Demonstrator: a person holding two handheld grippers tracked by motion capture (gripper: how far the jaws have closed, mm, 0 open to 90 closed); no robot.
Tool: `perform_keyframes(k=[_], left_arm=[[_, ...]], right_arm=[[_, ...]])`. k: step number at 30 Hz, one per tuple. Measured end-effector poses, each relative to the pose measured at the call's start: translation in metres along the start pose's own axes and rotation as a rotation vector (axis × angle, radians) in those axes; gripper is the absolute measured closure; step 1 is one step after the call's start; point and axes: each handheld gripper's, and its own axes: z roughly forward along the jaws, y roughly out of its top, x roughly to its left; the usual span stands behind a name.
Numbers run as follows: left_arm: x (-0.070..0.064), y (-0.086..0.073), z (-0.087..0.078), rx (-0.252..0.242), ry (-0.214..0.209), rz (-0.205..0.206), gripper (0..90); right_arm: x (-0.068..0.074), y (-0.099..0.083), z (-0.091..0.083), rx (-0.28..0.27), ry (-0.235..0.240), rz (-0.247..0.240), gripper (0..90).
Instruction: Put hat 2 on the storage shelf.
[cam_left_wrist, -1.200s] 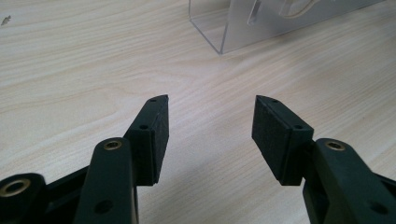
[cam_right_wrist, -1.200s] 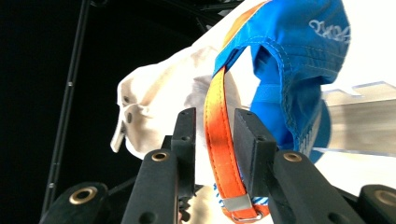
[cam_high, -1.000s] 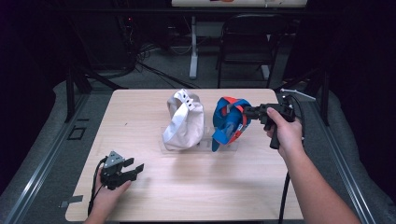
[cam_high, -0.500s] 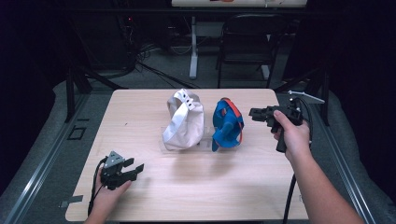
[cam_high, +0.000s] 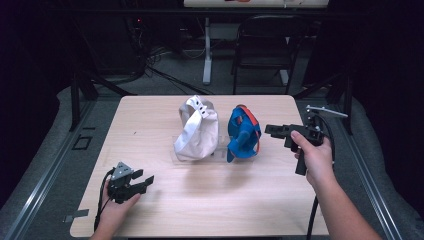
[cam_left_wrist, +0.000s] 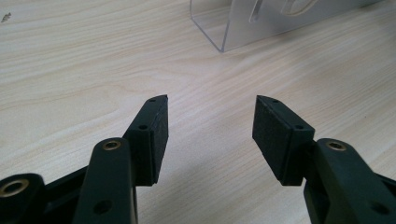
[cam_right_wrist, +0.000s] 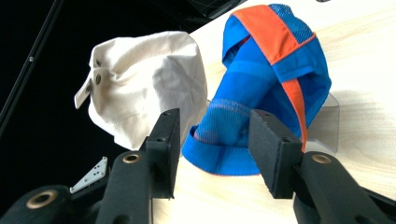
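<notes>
High view, right gripper (cam_high: 270, 130) fingers apart near blue cap (cam_high: 243, 134), left gripper (cam_high: 145, 181) fingers apart.

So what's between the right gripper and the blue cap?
Nothing: the high view shows only bare table between the right gripper and the blue cap.

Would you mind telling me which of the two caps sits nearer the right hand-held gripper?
The blue cap with orange trim; the white cap sits on its far side from the right hand-held gripper.
</notes>
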Motion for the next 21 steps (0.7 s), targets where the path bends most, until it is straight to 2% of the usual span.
perform_keyframes(k=[4, 7, 8, 9, 10, 11, 13, 14, 16, 21], left_arm=[[-0.001, 0.0, 0.0, 0.003, -0.001, -0.001, 46.0], [-0.001, 0.0, 0.0, 0.006, -0.002, 0.001, 46.0], [-0.001, 0.0, 0.001, 0.004, -0.001, 0.0, 45.9], [0.0, 0.0, 0.001, 0.004, 0.0, 0.0, 45.9], [0.0, -0.001, 0.001, 0.003, 0.0, -0.003, 46.0], [0.0, -0.001, 0.001, 0.006, 0.001, -0.001, 46.0], [0.0, -0.001, 0.0, 0.009, 0.005, -0.003, 45.9], [0.0, -0.001, 0.001, 0.01, 0.004, -0.003, 45.9], [0.0, -0.001, 0.001, 0.01, 0.004, -0.002, 45.9], [-0.001, -0.001, 0.001, 0.006, 0.0, -0.004, 45.9]], right_arm=[[-0.002, -0.009, -0.002, 0.002, 0.028, -0.002, 53.2], [-0.004, -0.018, -0.003, -0.008, 0.027, -0.019, 51.6], [-0.005, -0.024, -0.005, -0.02, 0.02, -0.046, 50.1], [-0.005, -0.024, -0.005, -0.02, 0.02, -0.046, 50.1], [-0.006, -0.028, -0.006, -0.025, 0.012, -0.067, 49.4], [-0.006, -0.035, -0.007, -0.032, -0.004, -0.121, 47.9], [-0.006, -0.038, -0.008, -0.036, -0.012, -0.136, 47.8], [-0.008, -0.047, -0.009, -0.031, -0.045, -0.175, 47.5], [-0.009, -0.05, -0.009, -0.041, -0.029, -0.174, 47.5], [-0.024, -0.07, -0.008, -0.042, -0.011, -0.159, 47.6]])
